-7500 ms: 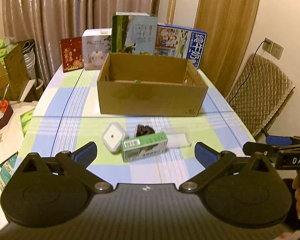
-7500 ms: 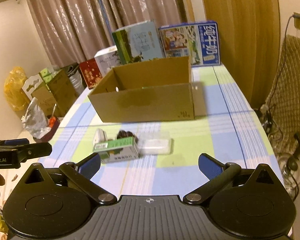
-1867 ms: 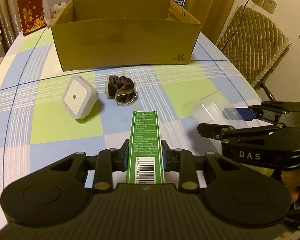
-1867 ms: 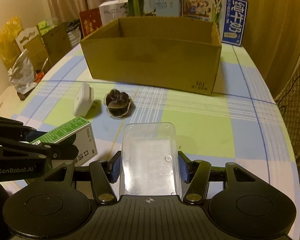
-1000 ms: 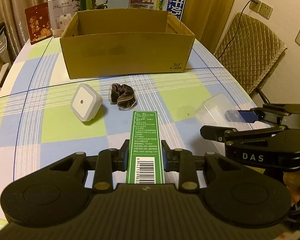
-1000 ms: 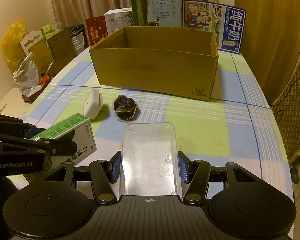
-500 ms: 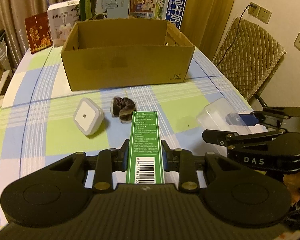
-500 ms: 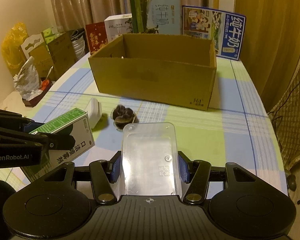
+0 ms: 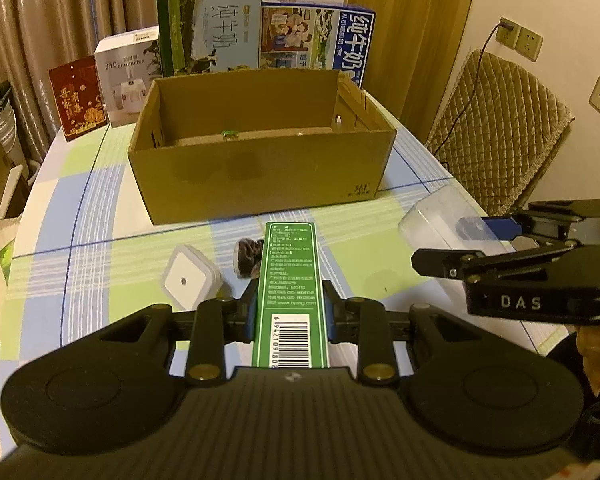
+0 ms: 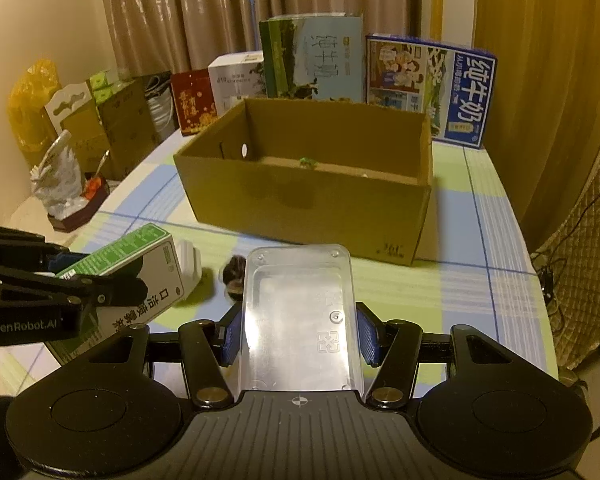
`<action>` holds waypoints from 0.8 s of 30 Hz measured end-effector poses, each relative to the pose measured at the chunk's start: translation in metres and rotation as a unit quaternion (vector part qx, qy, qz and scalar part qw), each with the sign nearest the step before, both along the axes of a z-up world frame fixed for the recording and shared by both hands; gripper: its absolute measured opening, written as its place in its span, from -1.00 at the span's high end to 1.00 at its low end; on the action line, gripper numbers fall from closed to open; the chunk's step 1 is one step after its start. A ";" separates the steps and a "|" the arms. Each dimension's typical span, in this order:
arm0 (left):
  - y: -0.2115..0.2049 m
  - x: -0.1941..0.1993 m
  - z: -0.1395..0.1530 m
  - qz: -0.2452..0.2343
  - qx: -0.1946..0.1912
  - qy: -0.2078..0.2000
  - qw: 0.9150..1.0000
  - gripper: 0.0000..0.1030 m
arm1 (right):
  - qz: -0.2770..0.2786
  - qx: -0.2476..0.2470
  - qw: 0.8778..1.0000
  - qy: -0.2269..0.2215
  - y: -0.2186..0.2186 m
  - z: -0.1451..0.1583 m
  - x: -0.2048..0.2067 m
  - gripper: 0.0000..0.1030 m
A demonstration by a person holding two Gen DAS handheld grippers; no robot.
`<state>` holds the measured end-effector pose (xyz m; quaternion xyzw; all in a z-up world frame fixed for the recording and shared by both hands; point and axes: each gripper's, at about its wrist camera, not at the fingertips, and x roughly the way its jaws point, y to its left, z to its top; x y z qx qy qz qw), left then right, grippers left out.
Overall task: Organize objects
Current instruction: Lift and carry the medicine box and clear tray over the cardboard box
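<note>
I am holding one thing in each hand, both lifted off the bench and aimed toward the open cardboard box [image 9: 260, 176] that is sitting across the bench's far half, because that box is, I judge, where the loose things belong. My left tongs [image 9: 290, 312] are closed tight on the long sides of the green carton [image 9: 290, 284], a slim rectangular paperboard pack with a matte green printed face, a barcode at the near end and white side panels; gripping it across its narrow width is keeping it level and pointing lengthwise ahead. My right tongs [image 10: 300, 336] are clamped on the clear plastic case [image 10: 300, 312], a shallow rounded-corner container, glossy and see-through, catching glare; its slick walls look liable to slip, so the blue pads [image 10: 366, 338] are pressing squarely on its two long sides. Waiting on the checked tablecloth [image 9: 80, 208], between me and the box's front wall, are the white square night-light [image 9: 190, 280], smooth hard plastic with rounded corners, and just beside it the dark scrunchie [image 9: 248, 256], soft and crumpled. The box itself is plain corrugated brown, open-topped, nearly empty apart from a tiny green speck on its floor. Printed milk cartons [image 10: 428, 88] are standing along the bench's far edge behind it.
</note>
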<state>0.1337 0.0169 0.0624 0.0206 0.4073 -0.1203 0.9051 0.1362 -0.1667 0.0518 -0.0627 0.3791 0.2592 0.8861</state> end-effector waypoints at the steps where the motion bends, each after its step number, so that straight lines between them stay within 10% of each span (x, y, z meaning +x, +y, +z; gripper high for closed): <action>1: 0.000 0.002 0.001 0.000 0.000 -0.001 1.000 0.51 | 0.000 0.000 1.000 -0.001 0.001 0.002 0.003 -0.03; 24: 0.027 0.104 0.052 -0.022 0.010 -0.024 0.999 0.51 | 0.003 0.013 1.000 0.000 0.012 0.056 0.118 -0.03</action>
